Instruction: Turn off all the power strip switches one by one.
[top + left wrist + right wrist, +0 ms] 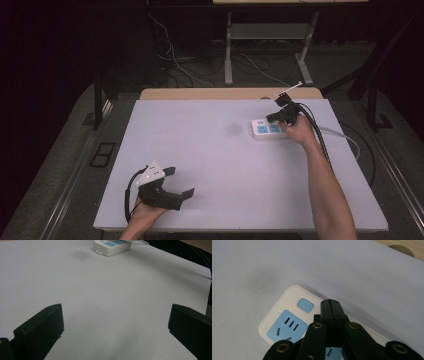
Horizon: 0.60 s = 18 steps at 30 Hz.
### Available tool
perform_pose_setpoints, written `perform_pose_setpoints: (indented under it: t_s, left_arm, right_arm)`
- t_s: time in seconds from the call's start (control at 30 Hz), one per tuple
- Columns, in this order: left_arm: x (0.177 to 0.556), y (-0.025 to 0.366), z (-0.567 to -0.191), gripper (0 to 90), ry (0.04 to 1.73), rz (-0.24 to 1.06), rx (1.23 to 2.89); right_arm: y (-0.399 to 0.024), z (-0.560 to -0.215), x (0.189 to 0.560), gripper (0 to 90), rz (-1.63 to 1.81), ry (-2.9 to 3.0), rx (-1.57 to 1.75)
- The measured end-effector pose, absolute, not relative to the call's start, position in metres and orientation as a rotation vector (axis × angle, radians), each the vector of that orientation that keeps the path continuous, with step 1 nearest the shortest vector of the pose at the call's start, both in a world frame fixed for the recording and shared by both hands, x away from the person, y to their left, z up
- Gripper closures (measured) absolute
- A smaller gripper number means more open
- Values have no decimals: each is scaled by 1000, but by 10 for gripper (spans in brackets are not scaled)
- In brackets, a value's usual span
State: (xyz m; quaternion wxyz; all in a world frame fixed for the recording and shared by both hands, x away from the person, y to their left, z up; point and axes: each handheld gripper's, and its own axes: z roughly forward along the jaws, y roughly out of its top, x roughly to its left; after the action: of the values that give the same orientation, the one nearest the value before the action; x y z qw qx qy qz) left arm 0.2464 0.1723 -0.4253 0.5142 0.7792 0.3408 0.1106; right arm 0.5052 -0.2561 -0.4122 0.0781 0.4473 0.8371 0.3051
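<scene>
A white power strip with blue sockets lies at the far right of the white table; its near end shows as power strip and as power strip. A small red light glows beside its blue switch button. My right gripper hovers just over the strip, jaws pressed together with nothing between them, the gripper tips next to the button. My left gripper rests near the front left edge, jaws wide apart and empty, with gripper over bare table.
The white table top sits on a wooden desk whose edge shows at the back. The strip's white cord runs off to the right. Cables and a metal desk frame lie on the dark floor behind.
</scene>
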Motion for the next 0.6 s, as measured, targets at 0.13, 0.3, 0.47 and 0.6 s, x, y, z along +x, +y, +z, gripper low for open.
perform_pose_setpoints:
  t_s: [0.13,0.3,0.47,0.6]
  left_arm:
    - [246,172,-426,0,821,264,1872]
    - [246,171,-425,0,817,263,1874]
    - [246,171,-425,0,818,264,1874]
    - [246,171,-425,0,815,264,1877]
  right_arm:
    - [-255,-407,503,900,920,2506,1320]
    - [-255,-394,501,900,944,2503,1305]
    - [-249,-383,500,900,962,2515,1276]
    - [-243,-381,499,900,967,2529,1263]
